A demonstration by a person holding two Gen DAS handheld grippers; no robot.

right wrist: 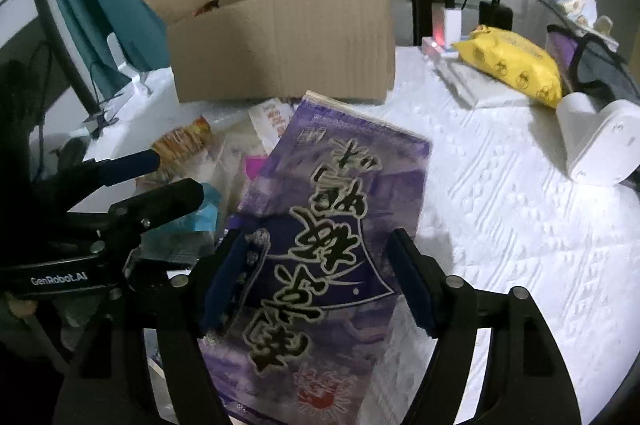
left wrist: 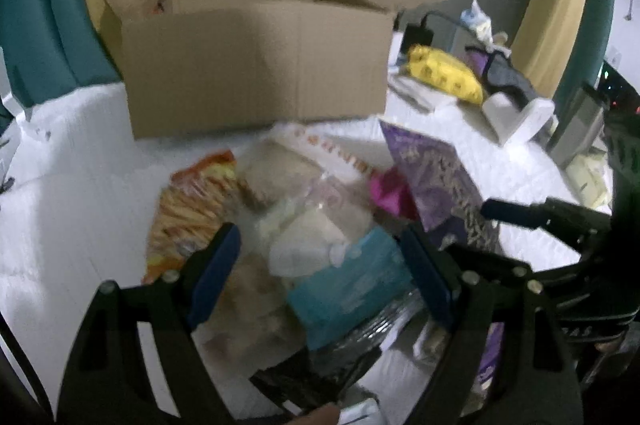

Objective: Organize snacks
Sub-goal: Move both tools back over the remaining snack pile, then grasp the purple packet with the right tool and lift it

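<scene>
A heap of snack packets lies on the white bedding in front of an open cardboard box (left wrist: 256, 69) (right wrist: 280, 45). My left gripper (left wrist: 318, 237) hangs open over the heap, a teal packet (left wrist: 352, 289) and a clear pale bag (left wrist: 304, 225) between its fingers, with an orange snack bag (left wrist: 192, 209) to the left. My right gripper (right wrist: 318, 239) stands open over a large purple bag (right wrist: 340, 209) with black lettering; its left pad is close to the bag's curled edge. Each gripper shows at the side of the other's view.
A yellow packet (right wrist: 512, 61) lies at the back right beside a dark bag (right wrist: 600, 65) and a white device (right wrist: 600, 145). Chargers with cables (right wrist: 472, 17) stand behind it. Teal and yellow curtains hang at the back. White bedding (right wrist: 520, 245) spreads to the right.
</scene>
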